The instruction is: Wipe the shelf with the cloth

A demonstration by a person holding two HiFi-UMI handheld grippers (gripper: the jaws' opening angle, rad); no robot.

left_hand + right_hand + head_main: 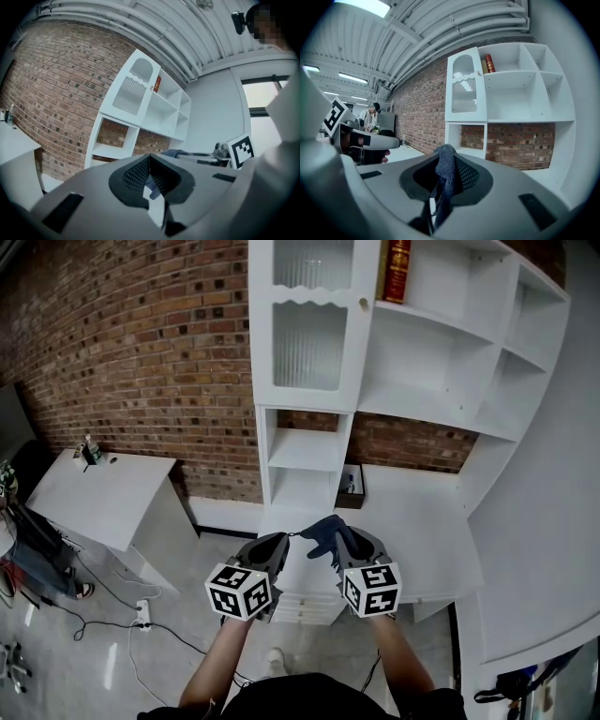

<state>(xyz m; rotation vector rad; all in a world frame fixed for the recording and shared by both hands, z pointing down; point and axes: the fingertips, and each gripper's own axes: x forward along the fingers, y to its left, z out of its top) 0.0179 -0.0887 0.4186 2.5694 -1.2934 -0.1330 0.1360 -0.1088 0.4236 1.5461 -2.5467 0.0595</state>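
Both grippers are held up side by side in front of the shelf [305, 448], low against its narrow left column, neither touching it. Right gripper [345, 547]: jaws clamped on the cloth [323, 532], a dark blue knit. A fold pokes up past the jaw tips and the rest trails down between the pads. From the head view the cloth bunches over the gripper's front end, toward the shelf's lower open cubbies and clear of the boards. Left gripper [279, 542]: jaws pressed together at the tips, nothing pinched; its own view shows only a scrap of blue behind the gap lower down. The left tips sit just beside the cloth; whether they touch it I cannot tell. Shelf is white, backed onto a brick wall [141, 352] that shows through its open cubbies. A ribbed glass door [309, 343] closes the upper part of the shelf's left column. A red book [397, 268] stands upright in the top compartment, just right of that door. A white desk [412, 521] runs out from the shelf's base on the right. A separate white table [103, 493] stands well left of the shelf, with small items on its far corner too small to make out.
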